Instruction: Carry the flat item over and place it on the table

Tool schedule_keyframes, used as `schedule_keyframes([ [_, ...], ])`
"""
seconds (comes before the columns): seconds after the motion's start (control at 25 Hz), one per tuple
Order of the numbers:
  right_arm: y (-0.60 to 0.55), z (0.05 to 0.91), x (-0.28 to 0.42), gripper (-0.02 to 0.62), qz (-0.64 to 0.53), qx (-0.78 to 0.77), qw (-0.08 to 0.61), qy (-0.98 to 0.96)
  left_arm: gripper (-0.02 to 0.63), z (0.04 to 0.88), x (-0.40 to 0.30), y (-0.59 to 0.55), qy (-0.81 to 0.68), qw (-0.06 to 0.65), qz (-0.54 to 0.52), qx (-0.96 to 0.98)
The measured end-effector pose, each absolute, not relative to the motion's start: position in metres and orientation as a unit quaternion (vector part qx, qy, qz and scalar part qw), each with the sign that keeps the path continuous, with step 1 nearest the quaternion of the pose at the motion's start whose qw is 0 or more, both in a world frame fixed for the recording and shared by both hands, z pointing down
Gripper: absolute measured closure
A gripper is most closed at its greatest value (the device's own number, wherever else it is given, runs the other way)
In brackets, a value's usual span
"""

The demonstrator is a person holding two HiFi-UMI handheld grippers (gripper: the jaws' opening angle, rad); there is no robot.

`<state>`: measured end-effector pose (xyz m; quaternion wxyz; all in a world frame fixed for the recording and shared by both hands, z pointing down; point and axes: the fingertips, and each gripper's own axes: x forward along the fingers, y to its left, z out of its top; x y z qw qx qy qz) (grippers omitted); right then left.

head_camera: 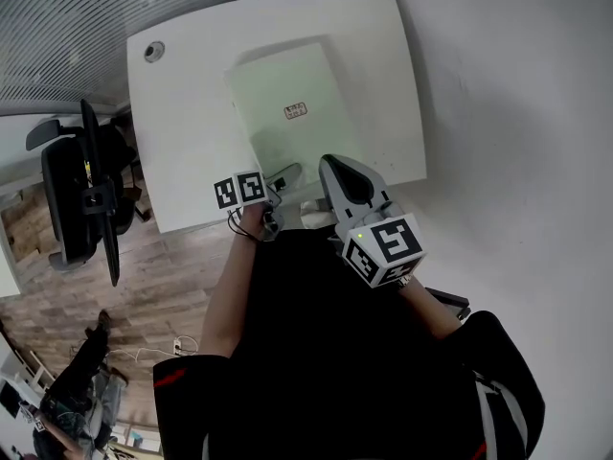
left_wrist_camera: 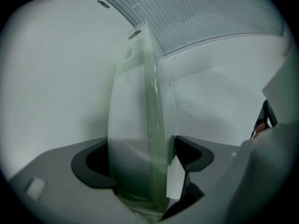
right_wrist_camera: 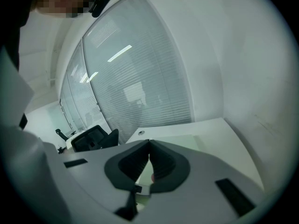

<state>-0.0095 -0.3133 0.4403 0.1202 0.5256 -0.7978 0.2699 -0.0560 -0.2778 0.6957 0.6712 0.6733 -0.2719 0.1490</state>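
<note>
The pale green flat item lies on the white table. Its 6 o'clock edge is hidden by the left gripper, whose jaws stand apart around it. Its label is too small to read. The right gripper has its jaws together, holding nothing. Bare tabletop spreads toward 9 o'clock, and the table's 3 o'clock edge lies nearer.

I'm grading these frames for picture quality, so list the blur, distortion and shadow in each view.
Head view: fisheye curves the white table; a faint soft shadow rings the translucent green folder. Left gripper view: the folder, edge-on between the jaws, is close and blurred; the corners are black. Right gripper view: bright light streaks show on the glass wall, with the same round black vignette.
</note>
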Motion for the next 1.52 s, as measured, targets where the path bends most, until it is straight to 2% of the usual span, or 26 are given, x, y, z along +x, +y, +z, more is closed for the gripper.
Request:
schedule_keyframes([
  [1.32, -0.306, 0.440, -0.009, 0.594, 0.269, 0.523, 0.116, -0.800, 0.190, 0.704, -0.066, -0.274, -0.313, 0.666, 0.201, 0.646],
  [1.52, -0.304, 0.440, -0.005, 0.594, 0.269, 0.525, 0.114, -0.800, 0.189, 0.709, -0.074, -0.276, -0.359, 0.615, 0.263, 0.651],
])
